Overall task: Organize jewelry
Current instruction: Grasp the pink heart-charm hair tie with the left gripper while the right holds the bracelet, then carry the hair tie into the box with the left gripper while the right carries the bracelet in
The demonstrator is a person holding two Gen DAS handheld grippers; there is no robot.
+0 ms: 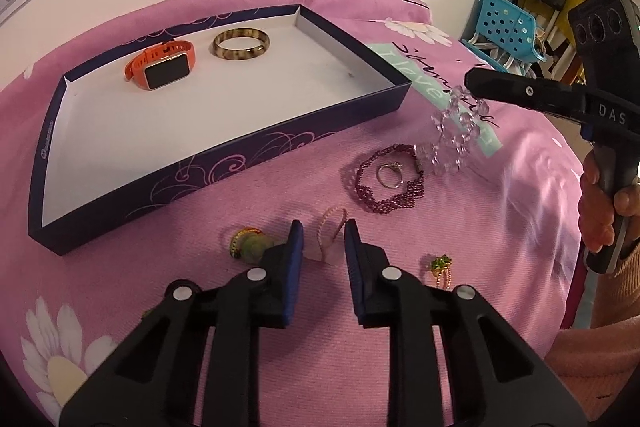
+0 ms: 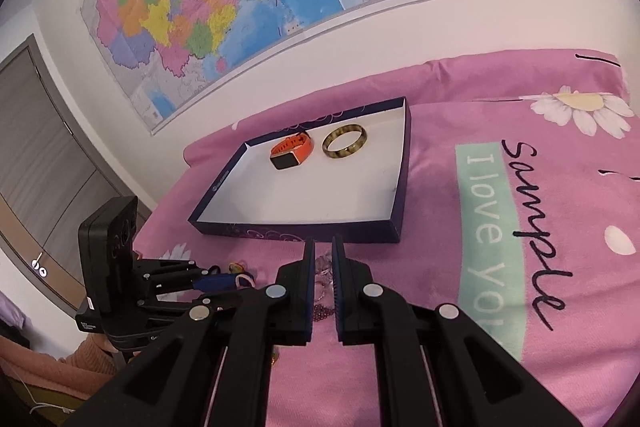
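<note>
The right gripper (image 1: 470,79) pinches a clear bead bracelet (image 1: 456,131), dangling just right of the box (image 1: 224,163), light, floppy and best held by one bead, while the left gripper (image 1: 322,233) waits open.

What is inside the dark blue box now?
Inside the box lie an orange smartwatch and a brown mottled bangle, side by side near the far wall. The rest of the white floor shows bare. The near wall hides a thin strip of floor.
</note>
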